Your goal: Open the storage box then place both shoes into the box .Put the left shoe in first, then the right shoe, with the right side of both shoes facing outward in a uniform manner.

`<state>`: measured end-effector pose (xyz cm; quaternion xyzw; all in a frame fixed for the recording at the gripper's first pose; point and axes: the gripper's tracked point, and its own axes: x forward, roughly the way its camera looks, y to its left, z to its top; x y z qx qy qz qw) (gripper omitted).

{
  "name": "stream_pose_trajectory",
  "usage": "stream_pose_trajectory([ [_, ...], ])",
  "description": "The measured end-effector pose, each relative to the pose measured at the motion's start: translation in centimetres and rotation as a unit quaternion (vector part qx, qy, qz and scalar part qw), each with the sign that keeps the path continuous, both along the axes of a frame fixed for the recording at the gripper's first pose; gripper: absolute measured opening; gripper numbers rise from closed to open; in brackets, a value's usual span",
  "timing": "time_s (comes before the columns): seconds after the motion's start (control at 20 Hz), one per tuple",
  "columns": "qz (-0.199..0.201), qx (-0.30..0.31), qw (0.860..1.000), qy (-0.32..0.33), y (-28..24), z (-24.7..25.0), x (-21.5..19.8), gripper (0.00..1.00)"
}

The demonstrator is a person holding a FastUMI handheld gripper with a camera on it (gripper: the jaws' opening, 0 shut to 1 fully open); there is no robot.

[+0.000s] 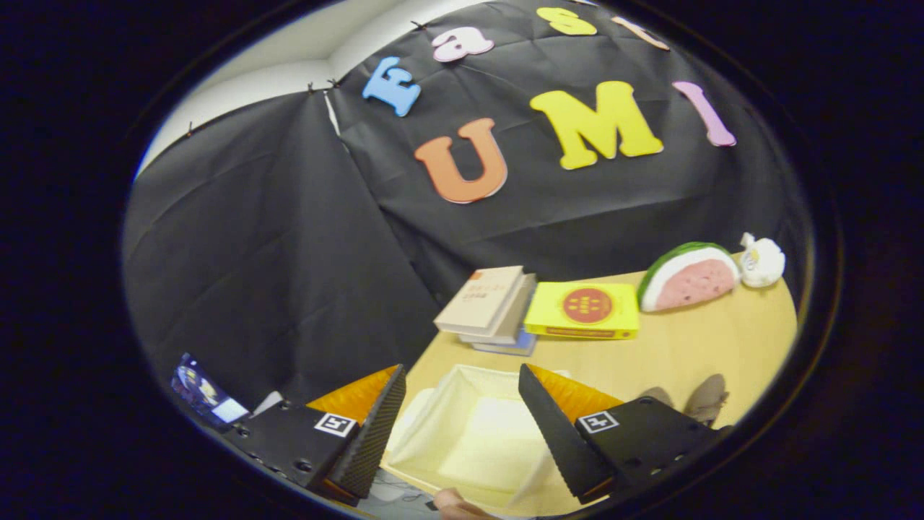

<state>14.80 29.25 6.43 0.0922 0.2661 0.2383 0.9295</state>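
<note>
We see the gripper (462,422) with its two fingers spread wide and nothing held between them. The storage box (469,433), white and open-topped, sits on the wooden table (693,354) directly between and just below the fingers. Beyond the box lie a stack of books (491,307) and, beside it, a yellow book (583,309); further along stand a watermelon-slice toy (687,277) and a small white plush (762,261). A grey shoe (706,399) shows beside the box, behind the right finger
</note>
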Motion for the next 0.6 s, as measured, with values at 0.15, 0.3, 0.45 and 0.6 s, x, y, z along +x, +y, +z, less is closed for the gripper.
stream_pose_trajectory([
  [0.15,-0.035,-0.029,0.999,0.023,-5.1,-3.2,1.1,0.96],
  [0.3,-0.084,-0.065,0.992,0.065,-10.6,-7.7,2.3,0.95],
  [0.45,-0.092,-0.081,0.981,0.15,-14.0,-12.6,1.7,0.94],
  [0.6,-0.088,-0.108,0.965,0.224,-16.4,-17.0,0.7,0.92],
])
